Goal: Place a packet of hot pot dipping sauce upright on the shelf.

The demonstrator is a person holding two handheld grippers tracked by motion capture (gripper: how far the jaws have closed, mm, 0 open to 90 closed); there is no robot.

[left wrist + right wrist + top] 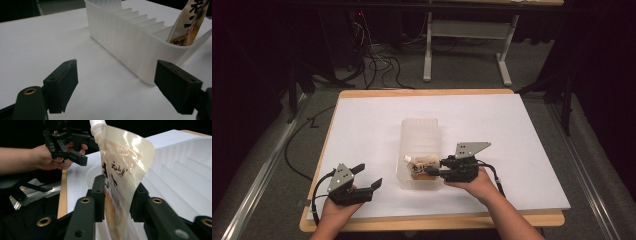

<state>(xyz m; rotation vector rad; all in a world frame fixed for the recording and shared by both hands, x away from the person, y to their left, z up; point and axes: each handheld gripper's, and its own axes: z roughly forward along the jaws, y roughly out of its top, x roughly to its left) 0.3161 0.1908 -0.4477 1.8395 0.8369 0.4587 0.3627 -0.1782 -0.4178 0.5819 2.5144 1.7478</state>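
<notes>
Standing nearly upright in the near end of a translucent plastic bin (421,131), a cream-coloured spouted pouch (120,170) with dark printed characters leans a little, its white spout at the top. In the high view the pouch (422,164) sits low in the bin's near end, close to the person's side of the table (512,130). In the left claw's view its printed lower part (186,25) rises above the bin's rim (130,37), leaning against the end wall.

The right claw (117,195) straddles the pouch: one black jaw stands on each side of its lower half, close against the film. Whether the pads press on the film or merely flank it I cannot tell; the film hangs between them without an obvious crease. In the high view this right claw (436,167) reaches in level from the right, its tips over the bin's near end, the hand behind it resting near the table's front.

The bin has ribbed dividers along its inside and lies lengthwise, pointing away from the person, near the middle of the white table.

The left claw (115,77) is spread wide with nothing between its jaws, held just above the table and aimed at the bin's near corner. In the high view the left claw (364,180) sits well apart from the bin, toward the front left of the table.
</notes>
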